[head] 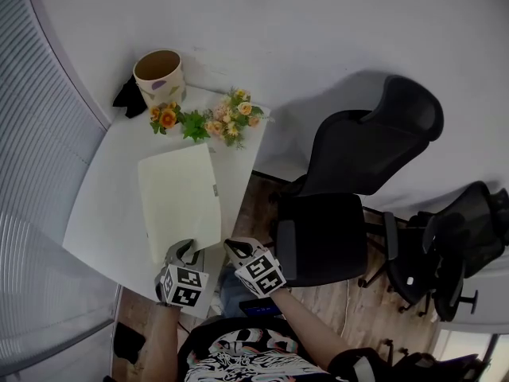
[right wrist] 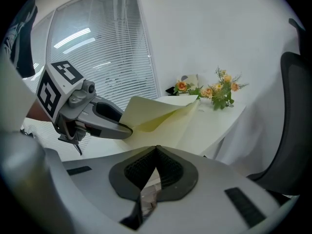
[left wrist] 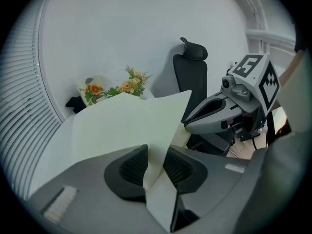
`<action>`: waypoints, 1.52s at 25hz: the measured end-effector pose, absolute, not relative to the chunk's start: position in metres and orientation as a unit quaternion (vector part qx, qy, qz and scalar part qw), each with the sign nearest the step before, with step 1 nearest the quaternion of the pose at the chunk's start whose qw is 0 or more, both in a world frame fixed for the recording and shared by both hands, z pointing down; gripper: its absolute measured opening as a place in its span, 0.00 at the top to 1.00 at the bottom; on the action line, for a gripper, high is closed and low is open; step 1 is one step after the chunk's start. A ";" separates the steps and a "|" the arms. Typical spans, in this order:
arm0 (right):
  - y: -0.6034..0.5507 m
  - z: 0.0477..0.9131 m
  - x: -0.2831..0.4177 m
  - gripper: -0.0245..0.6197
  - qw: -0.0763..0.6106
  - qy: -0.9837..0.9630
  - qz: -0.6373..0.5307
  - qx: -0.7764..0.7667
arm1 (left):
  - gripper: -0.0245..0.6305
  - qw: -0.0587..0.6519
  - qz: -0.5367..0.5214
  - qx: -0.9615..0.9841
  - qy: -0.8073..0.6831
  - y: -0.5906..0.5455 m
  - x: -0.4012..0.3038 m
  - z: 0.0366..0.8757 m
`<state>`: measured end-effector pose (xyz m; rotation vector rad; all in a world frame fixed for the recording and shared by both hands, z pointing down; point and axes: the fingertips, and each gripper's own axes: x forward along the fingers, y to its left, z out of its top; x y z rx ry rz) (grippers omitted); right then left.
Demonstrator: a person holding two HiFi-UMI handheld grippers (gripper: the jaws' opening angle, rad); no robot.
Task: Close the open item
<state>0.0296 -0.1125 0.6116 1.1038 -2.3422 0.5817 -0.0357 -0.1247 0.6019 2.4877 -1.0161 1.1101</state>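
Nearest, at the front edge of the white table (head: 95,213): the left gripper (left wrist: 156,152), with jaws spread a little around the near corner of the pale yellow folder (head: 179,197). Cover passing between the two pads, not squeezed by both as far as visible.

Just beside, on the right: the right gripper (right wrist: 156,149), with jaws pressed together and nothing between them. Close to the folder's near right corner.

Further on: the folder itself, lying in the middle of the table, with the top cover lifted a bit at the near corner, so not fully closed.

Behind it, near the far table edge: flowers (head: 211,122), orange and pale, with green leaves. Then a cream pot (head: 159,76) in the far corner, beside something black.

To the right of the table, on the wood floor: black office chairs (head: 350,181).
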 end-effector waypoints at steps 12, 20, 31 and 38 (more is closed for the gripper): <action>-0.113 0.612 0.030 0.96 0.243 -0.857 0.213 0.401 | 0.81 0.132 0.475 0.826 -0.275 -0.124 -0.030 0.615; -0.113 0.612 0.029 0.96 0.250 -0.855 0.208 0.404 | 0.80 0.137 0.506 0.819 -0.232 -0.122 -0.029 0.619; -0.114 0.612 0.028 0.96 0.250 -0.853 0.206 0.409 | 0.80 0.141 0.499 0.823 -0.231 -0.123 -0.029 0.618; -0.112 0.613 0.028 0.96 0.261 -0.856 0.195 0.401 | 0.80 0.138 0.503 0.822 -0.230 -0.123 -0.028 0.618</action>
